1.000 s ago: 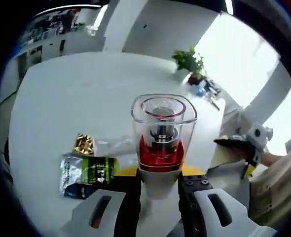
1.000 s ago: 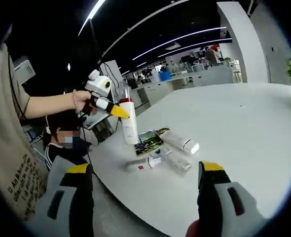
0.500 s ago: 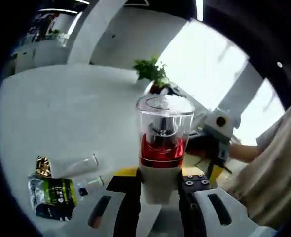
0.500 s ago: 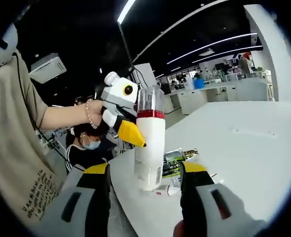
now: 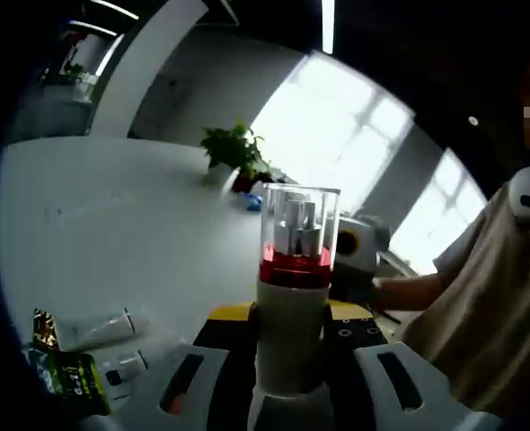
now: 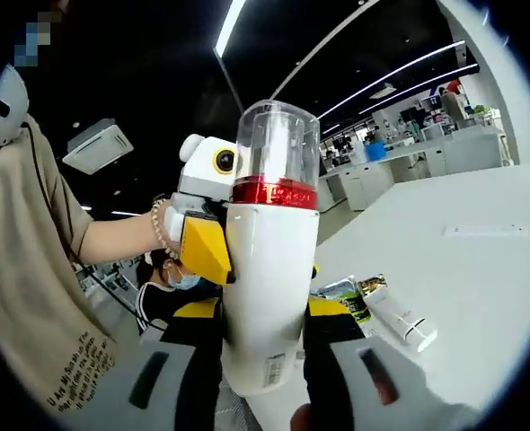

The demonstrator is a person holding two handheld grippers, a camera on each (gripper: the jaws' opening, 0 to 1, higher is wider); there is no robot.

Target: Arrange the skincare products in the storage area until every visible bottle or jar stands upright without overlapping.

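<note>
A white pump bottle (image 5: 292,305) with a red band and a clear cap stands upright between the jaws of my left gripper (image 5: 290,316), which is shut on its body. In the right gripper view the same bottle (image 6: 269,269) looms close, and my right gripper (image 6: 263,310) has its yellow-tipped jaws pressed against both sides of the lower body. The left gripper (image 6: 207,251) comes in from the left, clamped just below the red band. Behind the bottle in the left gripper view sits the right gripper (image 5: 359,251), held by a hand.
On the white table (image 5: 112,233) lie a white tube (image 5: 94,328), a small tube (image 5: 126,366), a green sachet (image 5: 67,377) and a gold sachet (image 5: 42,328). The tube (image 6: 400,319) and green sachet (image 6: 341,292) lie on their sides. A potted plant (image 5: 234,148) stands far back.
The bottle and the right gripper have come together: its jaws, wide apart a second ago, now close on the bottle. The left gripper has raised the bottle away from the items lying on the table.
</note>
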